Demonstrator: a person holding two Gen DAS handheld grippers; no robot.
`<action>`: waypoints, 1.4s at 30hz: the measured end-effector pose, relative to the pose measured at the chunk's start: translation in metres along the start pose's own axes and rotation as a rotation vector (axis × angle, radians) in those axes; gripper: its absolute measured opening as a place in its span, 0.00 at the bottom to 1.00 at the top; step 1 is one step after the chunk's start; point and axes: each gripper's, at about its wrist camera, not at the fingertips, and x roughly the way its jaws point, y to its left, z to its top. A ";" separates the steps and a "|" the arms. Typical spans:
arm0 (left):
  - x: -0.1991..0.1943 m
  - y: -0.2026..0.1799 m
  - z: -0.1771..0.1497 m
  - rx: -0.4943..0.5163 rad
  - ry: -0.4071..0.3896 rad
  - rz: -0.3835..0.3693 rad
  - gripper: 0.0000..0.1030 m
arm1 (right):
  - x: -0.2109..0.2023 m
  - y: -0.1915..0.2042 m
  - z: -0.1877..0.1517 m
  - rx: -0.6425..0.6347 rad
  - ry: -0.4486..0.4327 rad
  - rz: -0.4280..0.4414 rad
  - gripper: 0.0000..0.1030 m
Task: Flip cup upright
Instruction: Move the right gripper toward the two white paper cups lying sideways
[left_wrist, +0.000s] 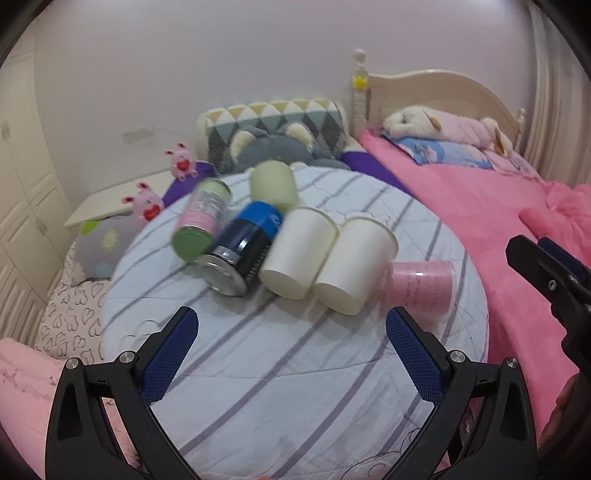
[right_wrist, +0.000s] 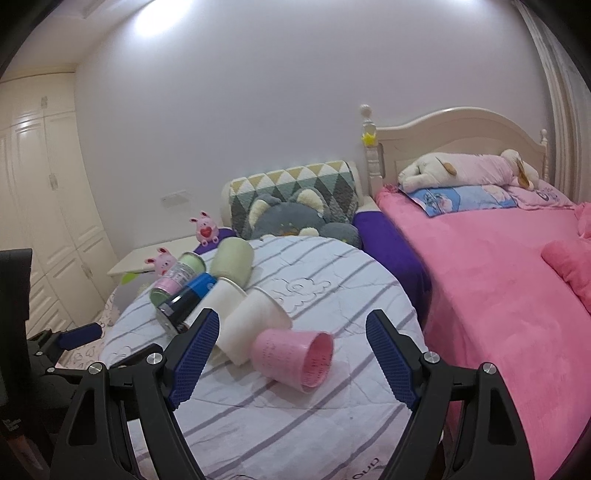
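Several cups and cans lie on their sides on a striped quilt (left_wrist: 280, 376). Two white paper cups (left_wrist: 299, 251) (left_wrist: 356, 266) lie side by side, bottoms toward me. A pink plastic cup (left_wrist: 424, 282) lies right of them; in the right wrist view the pink cup (right_wrist: 295, 356) has its mouth facing right, with the white cups (right_wrist: 255, 325) behind it. My left gripper (left_wrist: 291, 354) is open and empty, short of the cups. My right gripper (right_wrist: 291, 358) is open, its fingers to either side of the pink cup and nearer the camera than it.
A blue-black can (left_wrist: 243, 247), a pink-green can (left_wrist: 203, 218) and a pale green cup (left_wrist: 273, 184) lie left and behind. Pillows and plush toys (left_wrist: 273, 144) sit at the back. A pink bed (right_wrist: 498, 295) lies right, a nightstand (left_wrist: 118, 199) left.
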 end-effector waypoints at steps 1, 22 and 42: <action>0.003 -0.002 0.001 0.003 0.005 -0.005 1.00 | 0.002 -0.003 -0.001 0.005 0.006 -0.002 0.81; 0.076 -0.014 0.016 0.119 0.068 -0.118 1.00 | 0.057 -0.034 -0.008 0.056 0.111 0.010 0.81; 0.113 -0.030 0.018 0.222 0.137 -0.108 0.82 | 0.088 -0.045 -0.012 0.087 0.150 0.051 0.81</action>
